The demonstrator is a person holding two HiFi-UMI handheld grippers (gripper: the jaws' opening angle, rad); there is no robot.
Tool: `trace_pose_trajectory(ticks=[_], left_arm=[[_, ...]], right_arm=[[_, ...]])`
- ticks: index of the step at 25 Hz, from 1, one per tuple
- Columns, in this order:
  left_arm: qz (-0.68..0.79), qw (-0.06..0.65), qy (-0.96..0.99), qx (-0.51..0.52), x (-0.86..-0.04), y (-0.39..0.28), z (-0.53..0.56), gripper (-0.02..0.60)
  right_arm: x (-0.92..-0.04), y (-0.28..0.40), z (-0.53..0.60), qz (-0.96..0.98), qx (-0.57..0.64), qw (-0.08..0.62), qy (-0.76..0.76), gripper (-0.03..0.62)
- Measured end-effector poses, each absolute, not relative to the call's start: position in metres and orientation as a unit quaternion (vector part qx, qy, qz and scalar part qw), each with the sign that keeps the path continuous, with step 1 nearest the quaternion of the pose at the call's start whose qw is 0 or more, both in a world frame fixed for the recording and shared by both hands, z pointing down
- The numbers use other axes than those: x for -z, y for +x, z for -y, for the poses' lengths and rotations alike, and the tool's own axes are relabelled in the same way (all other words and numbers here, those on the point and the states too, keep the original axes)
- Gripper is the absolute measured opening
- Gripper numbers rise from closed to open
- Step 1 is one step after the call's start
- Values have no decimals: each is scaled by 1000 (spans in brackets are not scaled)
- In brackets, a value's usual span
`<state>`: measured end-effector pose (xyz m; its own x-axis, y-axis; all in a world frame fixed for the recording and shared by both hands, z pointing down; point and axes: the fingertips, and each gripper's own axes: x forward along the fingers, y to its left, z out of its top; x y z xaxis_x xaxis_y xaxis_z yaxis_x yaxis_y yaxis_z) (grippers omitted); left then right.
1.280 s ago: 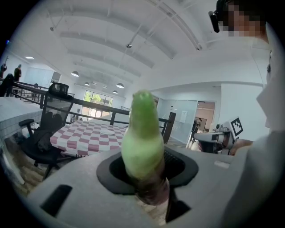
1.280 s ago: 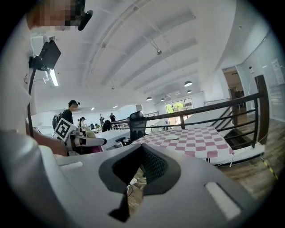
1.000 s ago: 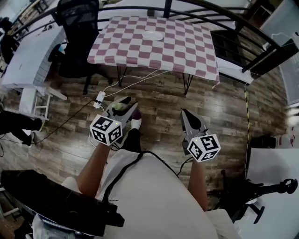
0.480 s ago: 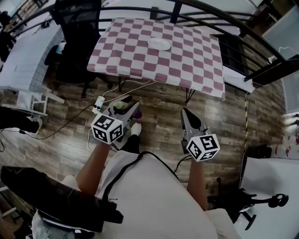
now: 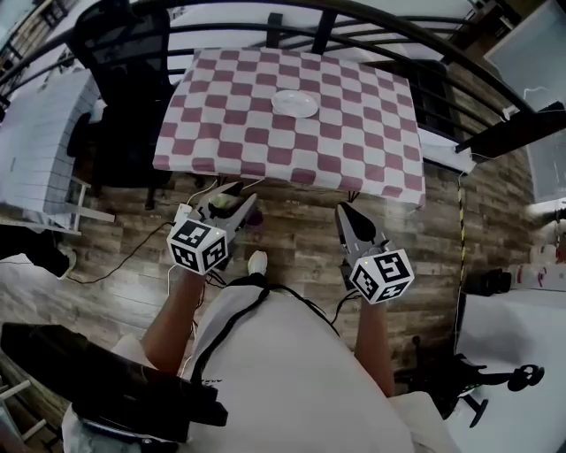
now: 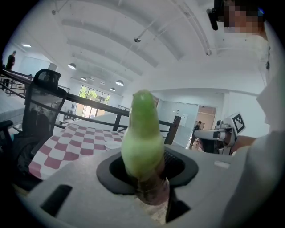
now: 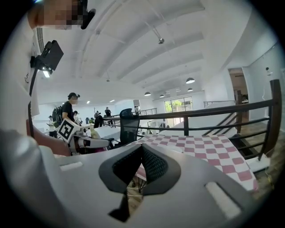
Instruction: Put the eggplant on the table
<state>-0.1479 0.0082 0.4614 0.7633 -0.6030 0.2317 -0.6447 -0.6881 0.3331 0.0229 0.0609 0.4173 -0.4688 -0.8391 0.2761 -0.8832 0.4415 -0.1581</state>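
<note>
The eggplant, green at the stem end and purple below, stands upright between the pads of my left gripper, which is shut on it. In the head view the left gripper carries the eggplant over the wood floor, just short of the near edge of the table with its pink-and-white checked cloth. My right gripper is beside it at the same distance from the table, shut with nothing in it. The table lies ahead in both gripper views.
A white plate sits on the far middle of the table. A black office chair stands left of it. Cables and a power strip lie on the floor under the left gripper. A dark railing curves behind the table.
Both grippers have moved forward toward the table, which now lies closer and larger in the head view. The eggplant stays in the left gripper; the right stays shut.
</note>
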Motion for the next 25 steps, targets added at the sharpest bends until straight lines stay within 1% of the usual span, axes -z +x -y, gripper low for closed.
trace_pose_trajectory(ticks=[5,10,19,25], left_arm=[[326,187,925,-54,-457,-147,35,160],[321,201,924,-46,-461,-149,61,158],[315,206,926,-37,-453,-144,97,160],[321,211,922,-43,-458,-128,118,160]], right_arm=[[-420,17,-24,842,-142,80,515,6],[-424,12,4,840,-147,76,517,6],[-429,-6,34,850,-157,77,497,6],[-434,5,61,858,-160,78,482,6]])
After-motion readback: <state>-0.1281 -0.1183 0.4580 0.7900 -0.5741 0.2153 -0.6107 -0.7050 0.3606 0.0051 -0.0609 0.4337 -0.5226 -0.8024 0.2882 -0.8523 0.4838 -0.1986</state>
